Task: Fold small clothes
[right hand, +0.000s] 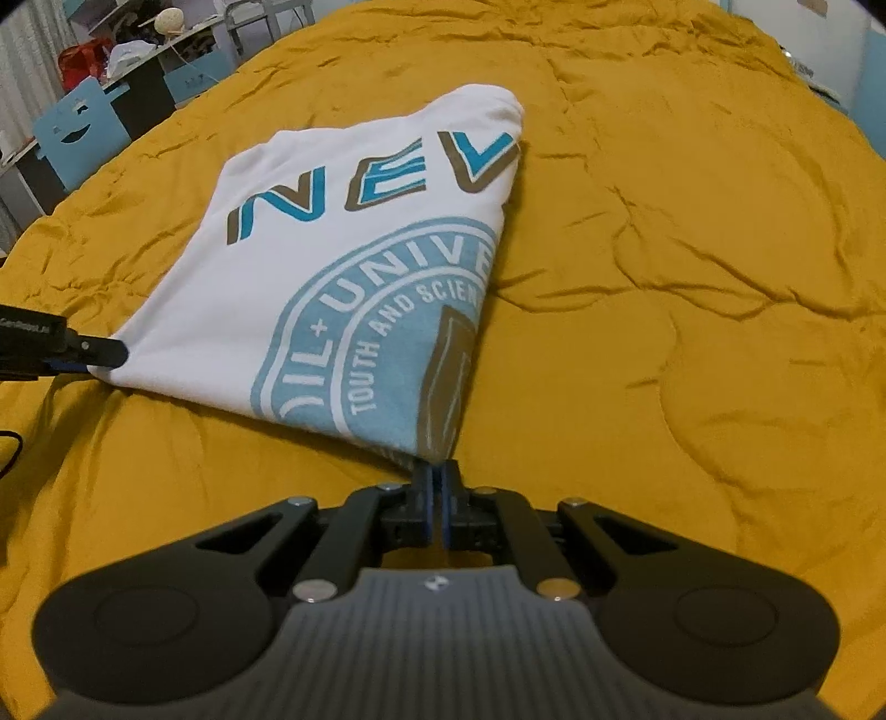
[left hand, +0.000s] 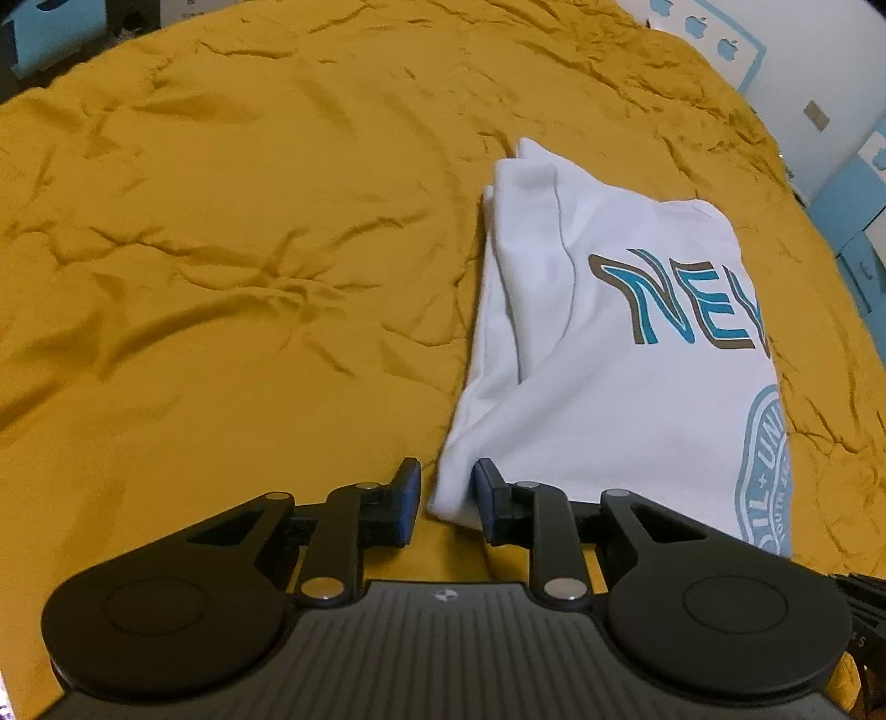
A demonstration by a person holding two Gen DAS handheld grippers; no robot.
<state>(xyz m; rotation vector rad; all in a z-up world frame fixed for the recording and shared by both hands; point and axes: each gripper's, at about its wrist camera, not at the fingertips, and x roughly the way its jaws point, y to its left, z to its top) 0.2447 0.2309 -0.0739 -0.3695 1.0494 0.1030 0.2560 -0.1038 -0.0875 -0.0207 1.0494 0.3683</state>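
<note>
A folded white shirt [right hand: 332, 266] lies on a wrinkled mustard quilt [left hand: 221, 249] that covers the bed. The shirt shows its print upward: big blue and brown letters, and under them a pale blue round seal.

The right gripper [right hand: 441, 487] points steeply down at the near corner of the shirt, where the seal ends. Its blue pads [right hand: 425, 498] are pressed together with the tip of that corner pinched between them, and the cloth rises a little from the quilt towards the grip.

The left gripper [left hand: 446, 498] is at the other near corner. Its jaws stand narrowly apart, and the white corner sits in the gap between the blue pads [left hand: 408, 498]. From its own camera the pads do not seem to press on the cloth, with quilt visible between the left pad and the fabric. From the right camera the same gripper [right hand: 105, 354] comes in from the left edge, its dark tip right at the shirt's corner.

Past the far left edge of the bed stand a blue chair [right hand: 77, 138] with a smiling face cut into its back and a cluttered desk [right hand: 155, 50].
</note>
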